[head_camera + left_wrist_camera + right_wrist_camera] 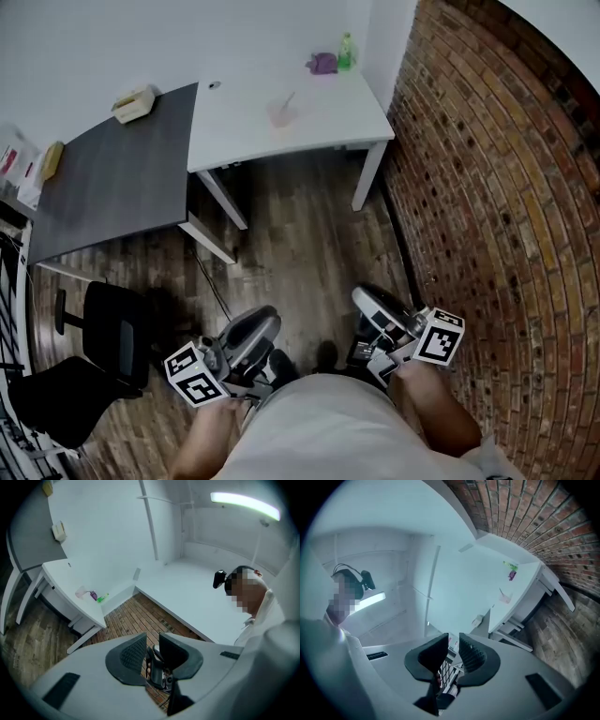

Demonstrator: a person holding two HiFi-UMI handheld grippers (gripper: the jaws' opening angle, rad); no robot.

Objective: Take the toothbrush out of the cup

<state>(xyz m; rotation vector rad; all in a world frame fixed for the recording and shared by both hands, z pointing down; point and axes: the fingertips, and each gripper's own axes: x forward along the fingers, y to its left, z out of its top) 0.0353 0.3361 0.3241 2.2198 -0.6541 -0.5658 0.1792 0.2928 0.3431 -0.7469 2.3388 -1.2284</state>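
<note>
As left gripper (pixel 270 319), right gripper (pixel 367 298) hang low: cup (pixel 280 114) mid table (pixel 337 117).

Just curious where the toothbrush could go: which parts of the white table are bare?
The white table is bare left of the cup, up to the dark table, and along its front edge to the right corner. Only the back right corner is crowded: a purple object and a green bottle stand there by the wall.

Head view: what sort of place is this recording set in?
Likely an office-type room: a white desk beside a dark grey desk, a black office chair on the wood floor, and a brick wall at the right.
</note>
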